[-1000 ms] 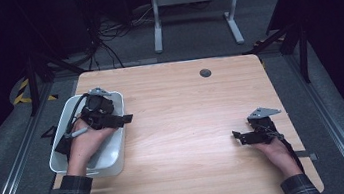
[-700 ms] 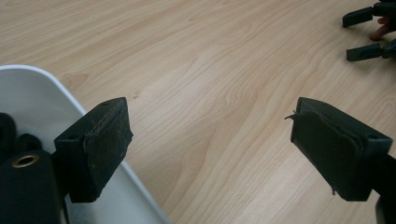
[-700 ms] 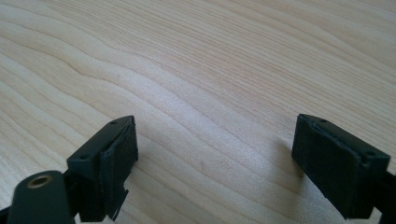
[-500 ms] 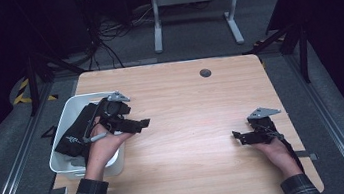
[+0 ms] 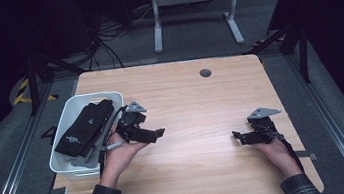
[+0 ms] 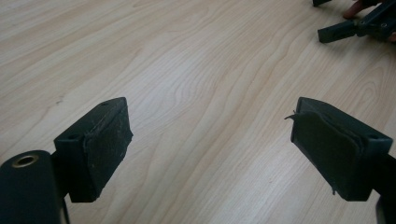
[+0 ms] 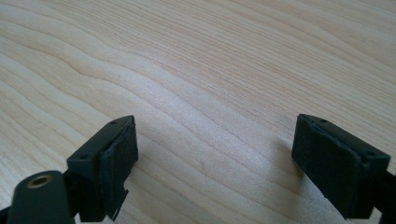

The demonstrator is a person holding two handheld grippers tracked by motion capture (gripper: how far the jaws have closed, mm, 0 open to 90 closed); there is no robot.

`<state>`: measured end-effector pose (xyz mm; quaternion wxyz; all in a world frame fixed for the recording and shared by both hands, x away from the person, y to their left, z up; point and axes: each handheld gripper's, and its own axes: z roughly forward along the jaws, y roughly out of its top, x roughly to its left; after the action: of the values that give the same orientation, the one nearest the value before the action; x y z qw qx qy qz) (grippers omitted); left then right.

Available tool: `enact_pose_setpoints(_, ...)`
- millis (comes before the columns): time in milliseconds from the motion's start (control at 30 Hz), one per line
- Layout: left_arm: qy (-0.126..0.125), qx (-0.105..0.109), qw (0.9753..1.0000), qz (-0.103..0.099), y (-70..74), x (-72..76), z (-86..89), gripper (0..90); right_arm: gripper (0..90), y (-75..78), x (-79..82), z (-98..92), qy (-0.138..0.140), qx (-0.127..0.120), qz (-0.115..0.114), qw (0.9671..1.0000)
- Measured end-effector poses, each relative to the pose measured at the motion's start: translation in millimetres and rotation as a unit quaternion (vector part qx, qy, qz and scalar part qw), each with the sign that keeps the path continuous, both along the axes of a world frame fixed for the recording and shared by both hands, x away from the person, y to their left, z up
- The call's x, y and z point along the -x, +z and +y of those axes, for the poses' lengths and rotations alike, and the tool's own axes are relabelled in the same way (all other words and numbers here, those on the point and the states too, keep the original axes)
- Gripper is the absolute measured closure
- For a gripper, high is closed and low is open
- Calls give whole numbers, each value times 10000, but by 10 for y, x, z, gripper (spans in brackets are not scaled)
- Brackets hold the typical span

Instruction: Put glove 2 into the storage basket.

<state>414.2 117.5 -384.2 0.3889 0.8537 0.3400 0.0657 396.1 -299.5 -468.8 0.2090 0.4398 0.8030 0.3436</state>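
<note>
So the thing being worked with here looks like the black fabric pouch, one of them, soft and kind of flat, oblong, with small pale print on it. It's lying in the white plastic bin at the left edge of the table, propped a bit against the bin's wall, long axis running from the near-left corner up toward the far-right one. The bin is a single rounded-corner rectangular tub, smooth and glossy. Just to its right is the left gripper, held over the wood beside the bin, pointing right across the table; its two black jaws stand wide apart with nothing between them, and in the left gripper view you can see the rubbery pads are scuffed and a bit frayed at the edges. The right gripper sits well apart on the right side, low to the table, pointing left, jaws also spread wide and empty. Each one has a grey triangular plate on top. The table is pale wood-grain laminate, with one small dark round grommet near the far edge.
</note>
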Motion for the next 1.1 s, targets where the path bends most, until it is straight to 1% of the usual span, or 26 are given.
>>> enact_pose_setpoints(133, -55, -5, 10000, 32, -94, 46, -104, 131, 147, 0, -1, 0, 2, 0, -3, 10000)
enact_pose_setpoints(267, -94, -23, 10000, 19, -182, 88, -203, 138, 147, 0, 0, 0, 2, 0, -2, 10000)
enact_pose_setpoints(300, -117, -60, 9999, 14, -194, 91, -217, 138, 147, 0, 0, 0, 3, 0, -2, 10000)
enact_pose_setpoints(333, -95, -48, 9999, -10, -221, 104, -246, 138, 147, 0, 0, 0, 3, -1, 1, 10000)
enact_pose_setpoints(433, -107, -38, 9999, 2, -272, 125, -298, 138, 147, 0, 0, 0, 6, 1, -2, 10000)
enact_pose_setpoints(533, -174, -58, 9998, 7, -337, 154, -347, 139, 147, 0, 0, 1, 10, 1, -1, 10000)
enact_pose_setpoints(567, -178, -76, 9998, -7, -361, 168, -363, 139, 147, 0, 0, 1, 11, -1, 0, 10000)
enact_pose_setpoints(633, -213, -86, 9997, 32, -416, 189, -392, 139, 147, 0, 0, 1, 12, 0, -2, 10000)
enact_pose_setpoints(733, -235, -166, 9996, 54, -486, 218, -435, 139, 147, 0, 1, 1, 13, 1, -2, 10000)
enact_pose_setpoints(867, -309, -215, 9993, 36, -563, 242, -491, 140, 148, 0, 1, 2, 15, 4, 0, 10000)
enact_pose_setpoints(900, -307, -231, 9993, 1, -589, 246, -505, 140, 148, 0, 2, 2, 15, 8, -3, 10000)
enact_pose_setpoints(967, -333, -245, 9991, 17, -630, 253, -530, 140, 148, 0, 2, 3, 17, 8, -3, 10000)
enact_pose_setpoints(1000, -355, -266, 9990, 15, -647, 254, -543, 140, 148, 0, 2, 3, 18, 9, -3, 10000)
enact_pose_setpoints(1100, -436, -544, 9976, 0, -713, 256, -607, 140, 148, 0, 2, 4, 19, 9, -3, 10000)
